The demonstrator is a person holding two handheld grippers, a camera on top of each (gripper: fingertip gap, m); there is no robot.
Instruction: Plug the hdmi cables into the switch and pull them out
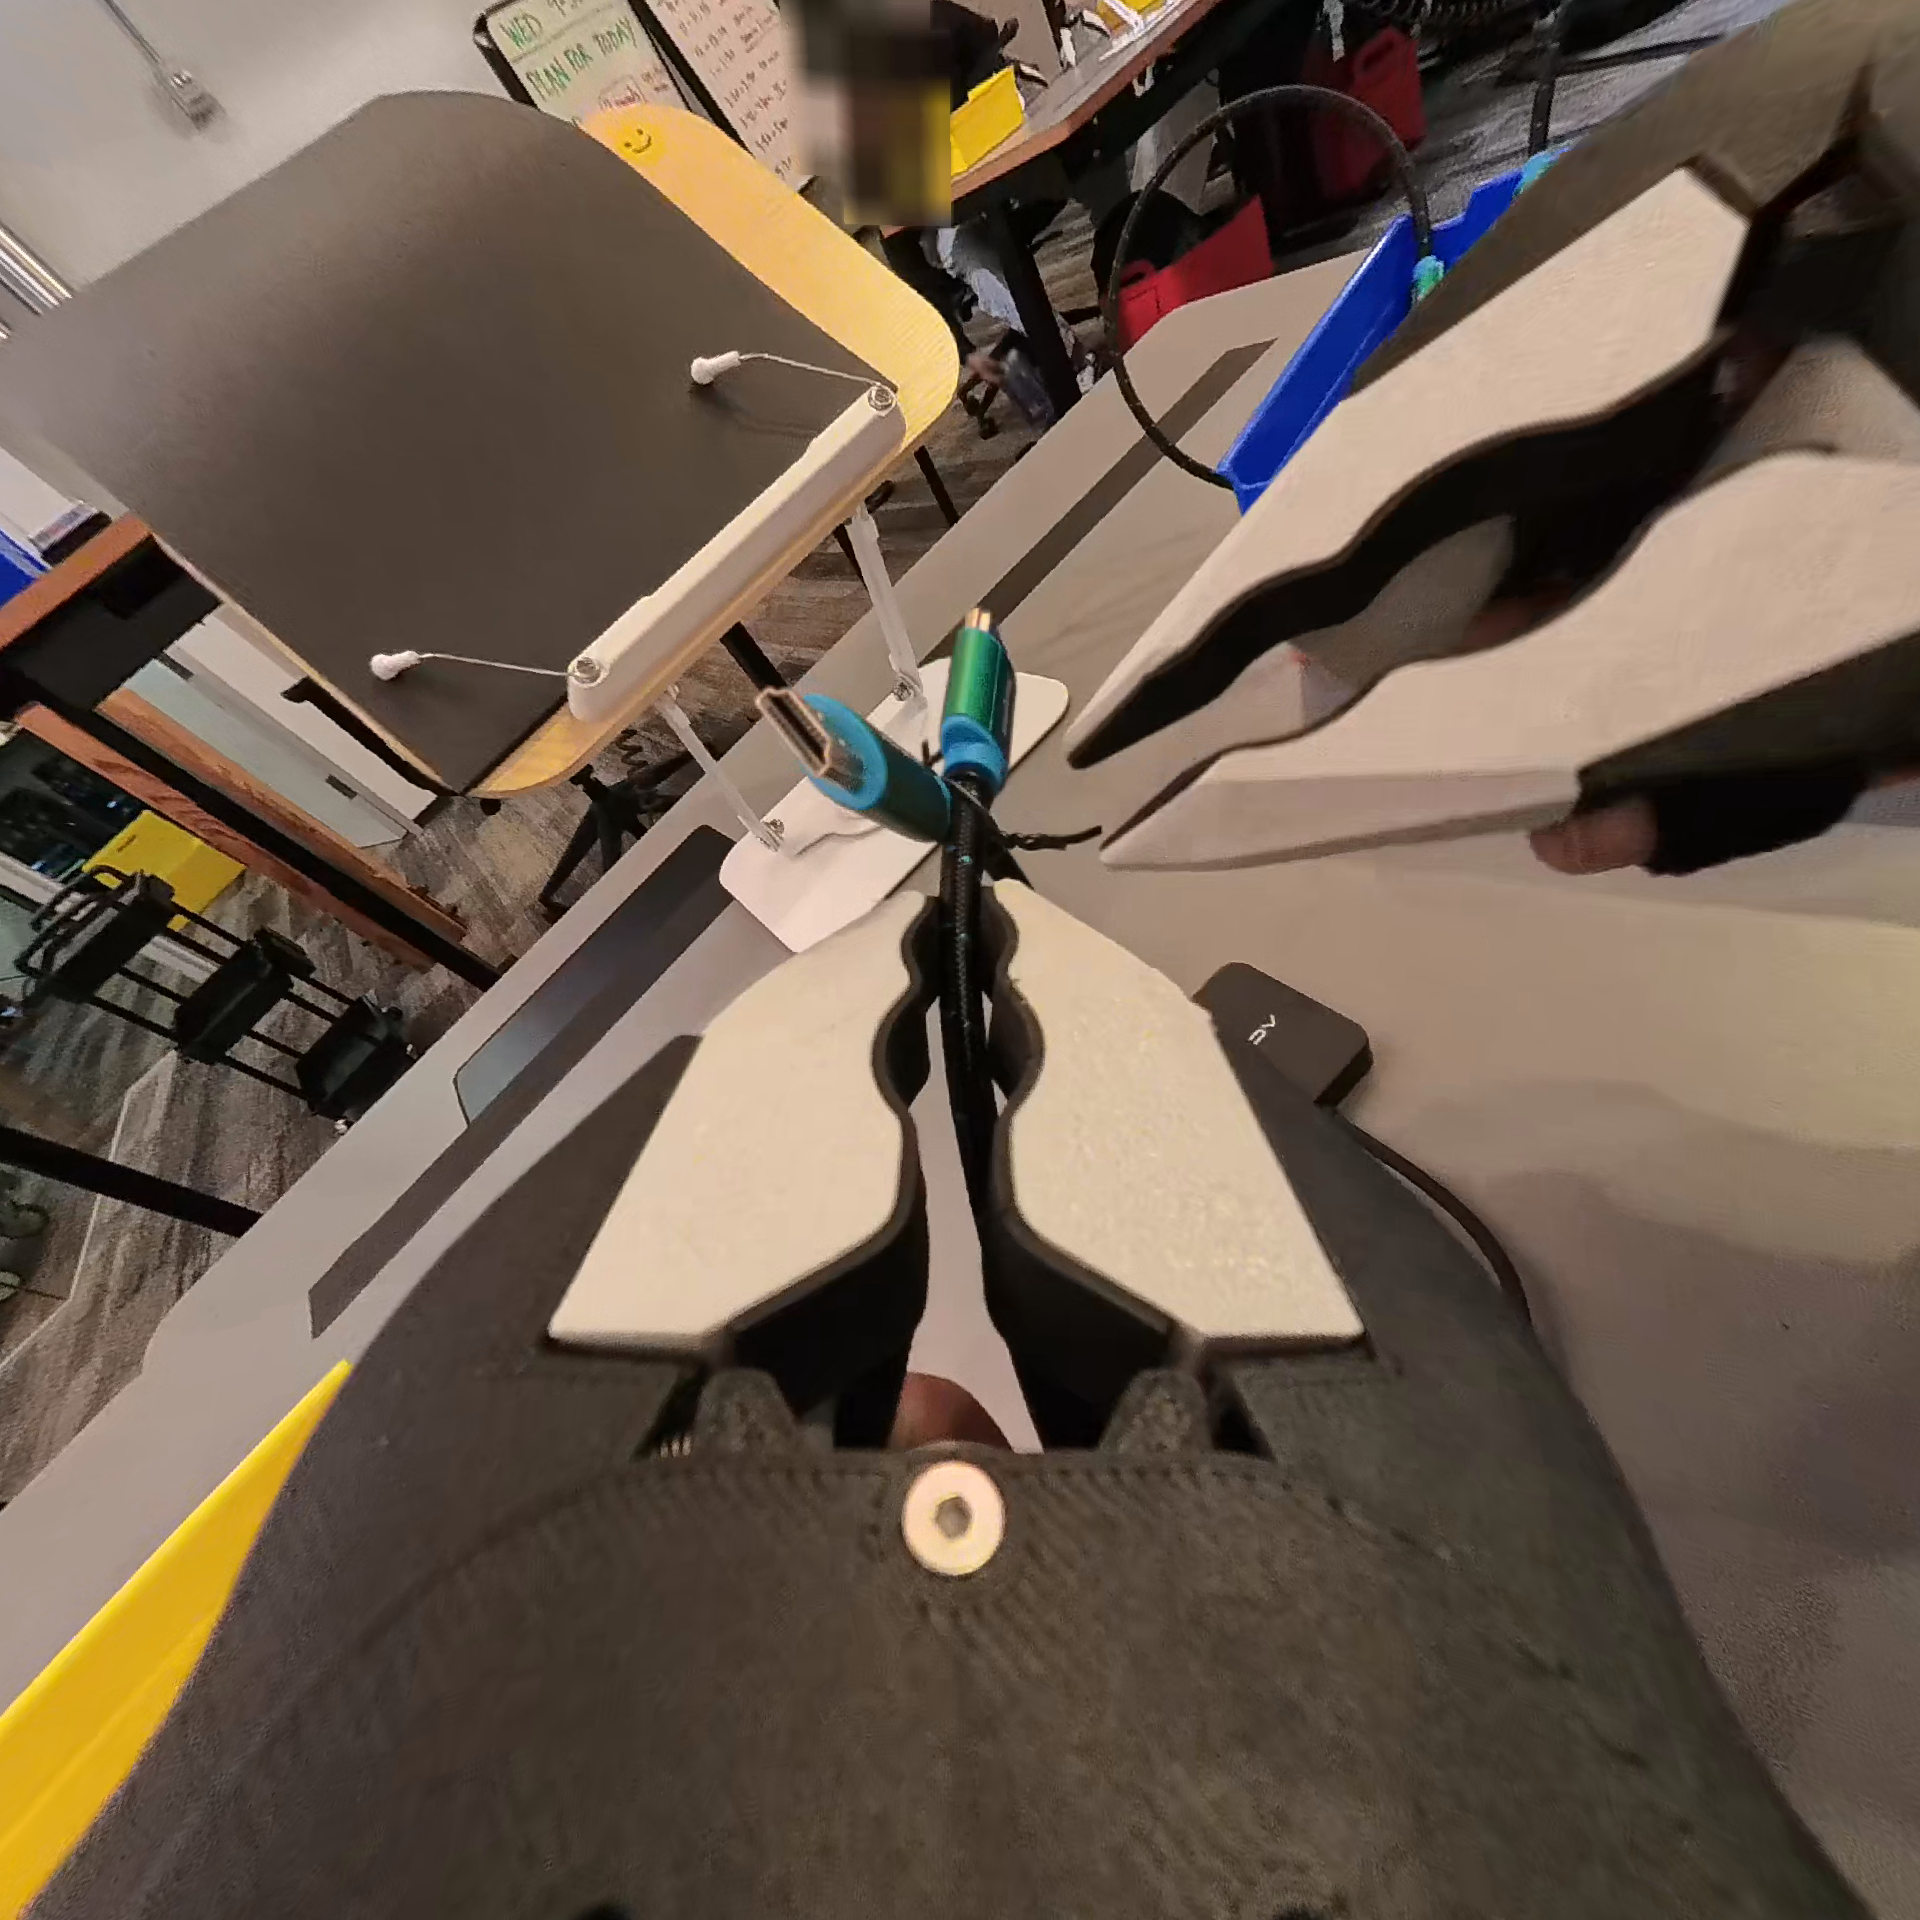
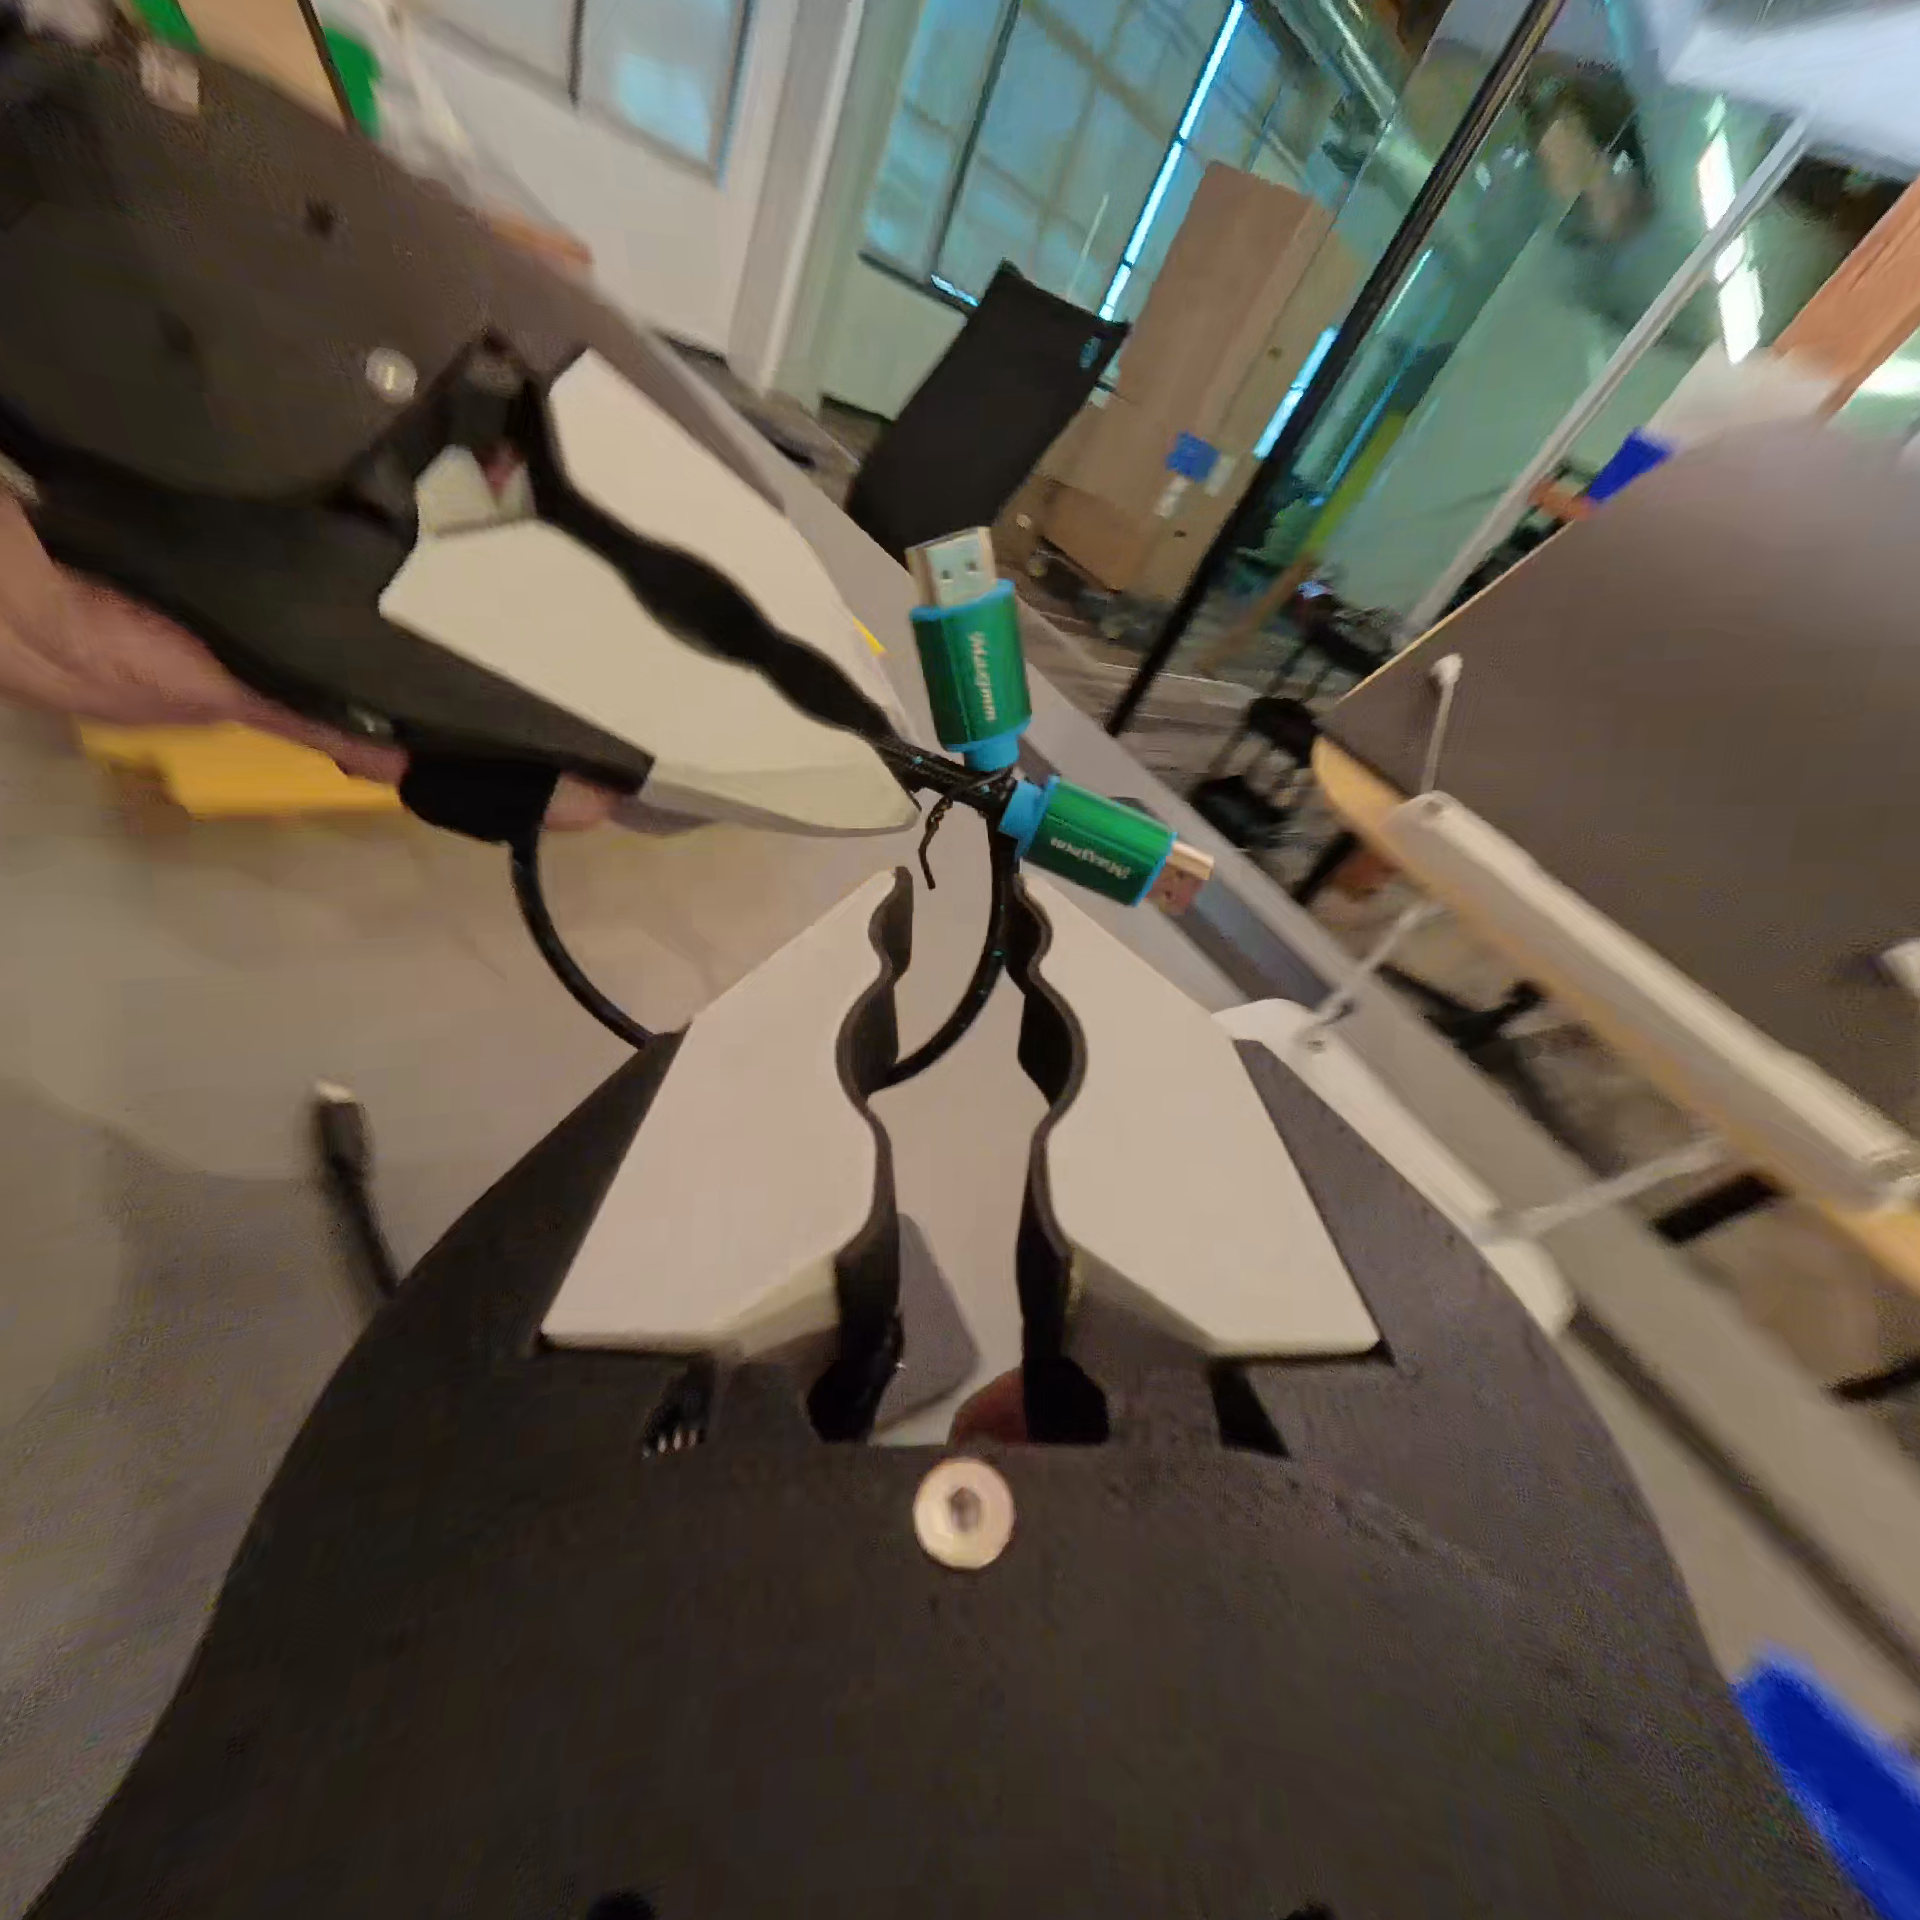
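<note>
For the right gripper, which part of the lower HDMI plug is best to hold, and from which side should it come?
Probably the green metal shell of the lower HDMI plug, not the bare tip or braided cable. The shell looks flat-sided and rigid. The right gripper, open, sits just below it, so rise from underneath and close across the shell. The left gripper already pinches the cables.

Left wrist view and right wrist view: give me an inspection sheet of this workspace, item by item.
Surface: grey table.
Job's things: two green HDMI plugs, tied together, unplugged; black box, probably the switch, on the table.
Clutter: black board on a white stand; blue bin; yellow object.
Grippers: left gripper fingers shut on the cable; right gripper open, close to the plugs.
Cables: black braided cable, looped.
Surroundings: whiteboards, windows.
</note>
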